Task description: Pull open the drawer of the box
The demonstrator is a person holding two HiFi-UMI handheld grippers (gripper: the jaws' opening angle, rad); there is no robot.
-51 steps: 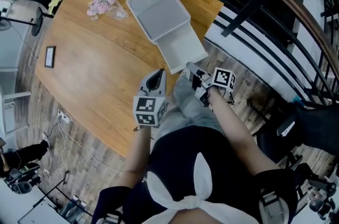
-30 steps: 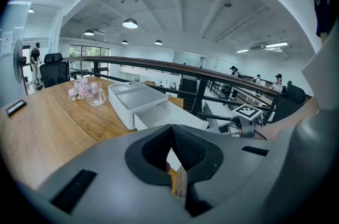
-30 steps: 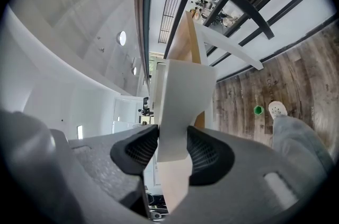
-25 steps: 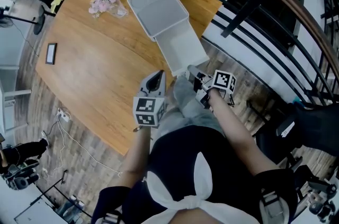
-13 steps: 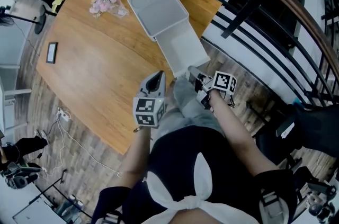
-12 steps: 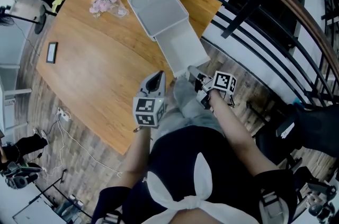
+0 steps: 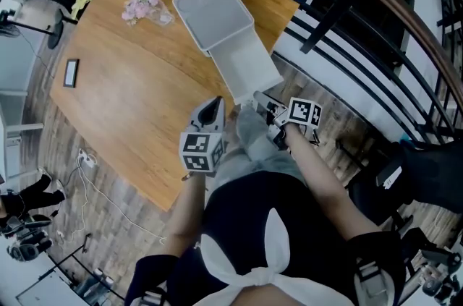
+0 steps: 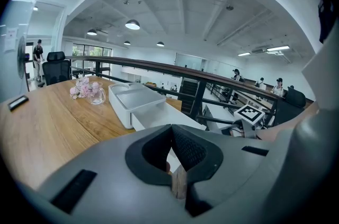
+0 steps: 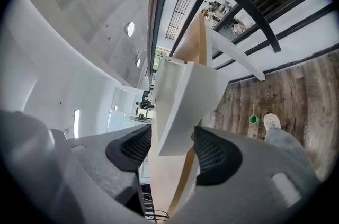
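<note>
Drawer (image 7: 249,69), far out of the box (image 7: 212,11) past the surface's (image 7: 130,87) 5 o'clock edge, is being straddled by the right claw (image 7: 263,102), just spread open; tipping is being risked. Left claw (image 7: 215,108) pressed together.

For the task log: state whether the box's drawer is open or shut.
Open: the drawer sticks far out of the box, its white inside exposed.
</note>
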